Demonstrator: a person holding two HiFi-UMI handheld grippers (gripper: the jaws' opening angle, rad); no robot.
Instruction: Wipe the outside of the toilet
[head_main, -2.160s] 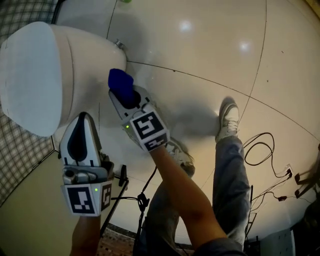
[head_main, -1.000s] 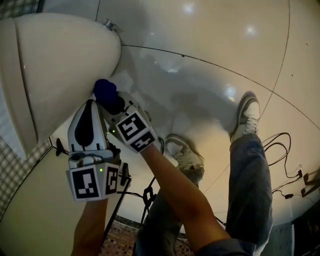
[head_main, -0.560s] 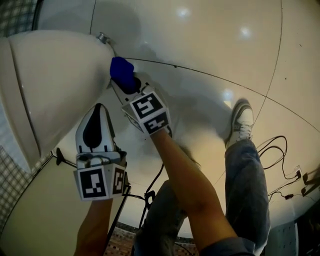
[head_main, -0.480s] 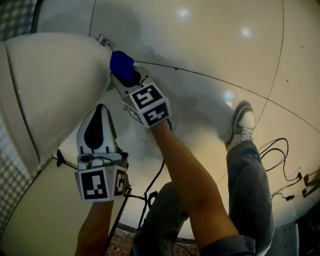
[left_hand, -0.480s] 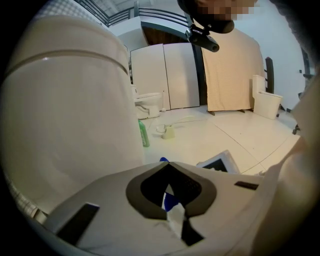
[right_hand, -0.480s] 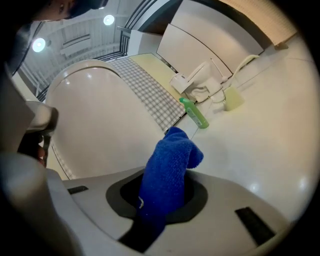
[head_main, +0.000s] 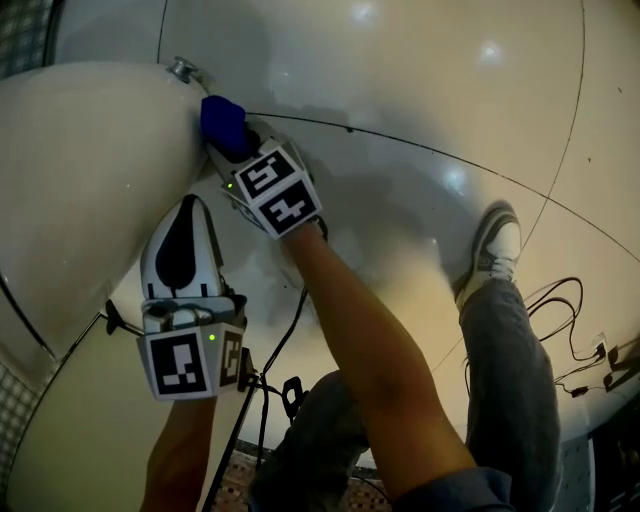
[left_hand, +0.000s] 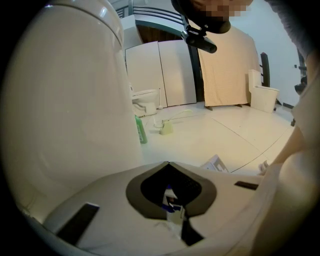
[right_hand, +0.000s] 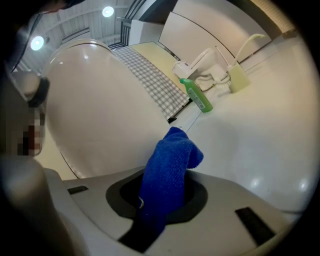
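Since the job is the outside of the toilet, the setup makes sense: the right gripper is clamped on a folded blue microfiber cloth, with a wad of it sticking out past the jaws. That wad sits right against the toilet's lower side wall, just beside the little metal bolt cap at the toilet's foot. Pinching the cloth so a soft lump pokes forward is the smart way to do it, I'd say. The fabric touches the porcelain and the hard jaws don't.

The left gripper has its jaws closed together with nothing between them. It points at the toilet's side a bit nearer the person than the cloth. From the head view I can't tell if it actually touches. My guess is it's parked close so it's out of the wiping arm's way, maybe for balance while crouching.

A green spray bottle stands on the glossy floor beyond the toilet, well apart from the cloth, so no cleaner is in play right now. The person's sneaker is planted out to the side of the toilet.

Progress-wise, I'd judge the wipe is working low on this flank, with the rest of the toilet's curve left to cover.
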